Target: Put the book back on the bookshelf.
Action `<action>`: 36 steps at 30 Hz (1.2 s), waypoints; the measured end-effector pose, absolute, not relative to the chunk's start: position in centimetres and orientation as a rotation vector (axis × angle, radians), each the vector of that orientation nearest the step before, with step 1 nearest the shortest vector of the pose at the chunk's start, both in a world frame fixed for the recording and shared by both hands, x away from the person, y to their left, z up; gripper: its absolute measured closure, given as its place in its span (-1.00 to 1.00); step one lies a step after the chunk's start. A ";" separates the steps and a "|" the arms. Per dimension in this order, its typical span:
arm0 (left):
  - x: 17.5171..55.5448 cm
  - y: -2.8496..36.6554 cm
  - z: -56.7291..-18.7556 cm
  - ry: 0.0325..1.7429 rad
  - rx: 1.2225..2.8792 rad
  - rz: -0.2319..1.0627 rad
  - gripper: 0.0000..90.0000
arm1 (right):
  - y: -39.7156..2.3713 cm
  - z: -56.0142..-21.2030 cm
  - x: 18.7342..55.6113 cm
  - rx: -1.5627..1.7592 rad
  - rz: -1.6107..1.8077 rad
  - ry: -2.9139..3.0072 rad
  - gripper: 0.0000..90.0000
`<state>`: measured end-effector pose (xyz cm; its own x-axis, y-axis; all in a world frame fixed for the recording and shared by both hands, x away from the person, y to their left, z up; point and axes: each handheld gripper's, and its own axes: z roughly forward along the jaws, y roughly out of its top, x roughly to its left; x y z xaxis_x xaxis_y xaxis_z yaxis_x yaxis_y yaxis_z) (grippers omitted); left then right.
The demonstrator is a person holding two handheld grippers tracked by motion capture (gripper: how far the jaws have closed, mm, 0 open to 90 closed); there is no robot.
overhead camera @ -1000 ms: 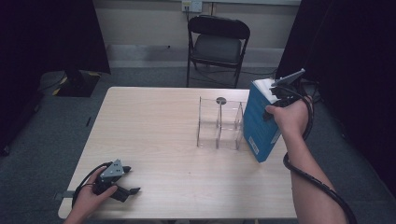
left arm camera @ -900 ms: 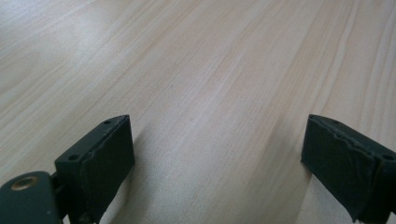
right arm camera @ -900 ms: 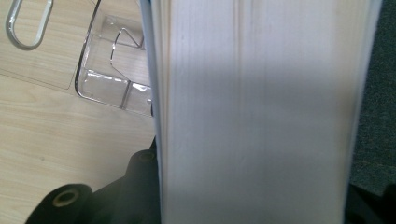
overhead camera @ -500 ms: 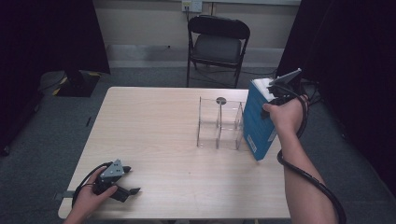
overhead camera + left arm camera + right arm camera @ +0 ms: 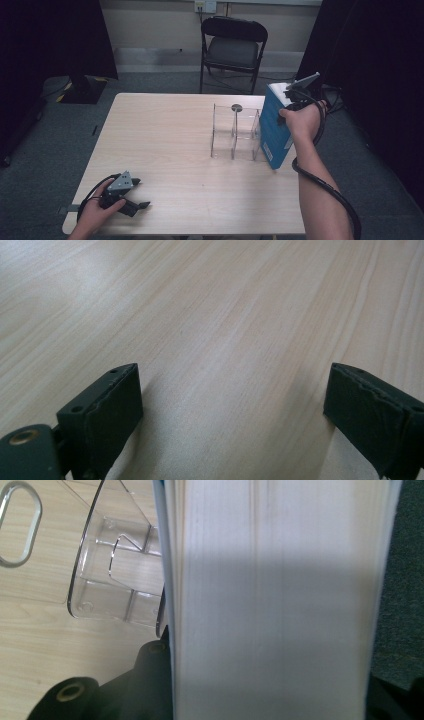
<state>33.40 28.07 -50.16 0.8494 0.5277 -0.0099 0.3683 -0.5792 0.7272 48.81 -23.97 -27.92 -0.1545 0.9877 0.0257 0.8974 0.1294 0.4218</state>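
A thick blue book (image 5: pixel 274 131) stands on end at the table's right edge, tilted a little, right beside a clear plastic rack (image 5: pixel 235 132). My right gripper (image 5: pixel 295 97) grips the book's top from above. In the right gripper view its white page edges (image 5: pixel 275 600) fill the gap between the jaws of my right gripper (image 5: pixel 270 680), with the rack (image 5: pixel 120 570) just to the left. My left gripper (image 5: pixel 137 205) lies on the table near the front left corner. Its jaws (image 5: pixel 232 410) stand wide apart over bare wood.
The light wooden table (image 5: pixel 165 130) spreads out left of the rack. A black folding chair (image 5: pixel 234 47) stands behind the far edge. Dark curtains hang at both sides. The right gripper's cable (image 5: pixel 325 185) loops along the forearm.
The right hand and the book have shifted only slightly beside the rack. The left gripper has stayed where it lay.
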 end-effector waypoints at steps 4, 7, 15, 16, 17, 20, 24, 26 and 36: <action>33.4 28.1 -50.1 0.649 2.253 0.274 -0.82 | -23.8 -28.1 49.1 1.848 0.505 2.158 0.37; 33.4 28.1 -50.2 0.648 2.253 0.273 -0.82 | -23.7 -28.2 49.3 1.841 0.514 2.152 0.37; 33.4 28.0 -50.2 0.642 2.251 0.264 -0.82 | -23.2 -28.6 49.7 1.824 0.550 2.121 0.37; 33.4 28.0 -50.2 0.642 2.251 0.264 -0.82 | -23.3 -28.8 49.7 1.821 0.557 2.119 0.37; 33.4 28.0 -50.2 0.642 2.251 0.264 -0.82 | -23.3 -29.0 49.7 1.825 0.559 2.116 0.37; 33.4 28.0 -50.2 0.641 2.251 0.262 -0.82 | -23.4 -29.5 49.4 1.834 0.587 2.112 0.37; 33.3 28.0 -50.2 0.639 2.252 0.262 -0.82 | -23.4 -29.6 49.1 1.826 0.580 2.117 0.36; 33.3 28.0 -50.2 0.639 2.252 0.262 -0.82 | -23.5 -29.6 49.1 1.824 0.583 2.121 0.35; 33.3 28.0 -50.2 0.642 2.250 0.259 -0.82 | -23.8 -29.8 48.8 1.839 0.617 2.117 0.10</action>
<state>33.32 28.00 -50.19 0.8526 0.5224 -0.0135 0.3662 -0.5789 0.7285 48.84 -23.77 -29.79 -0.1581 0.9847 0.0730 0.8698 0.1039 0.4823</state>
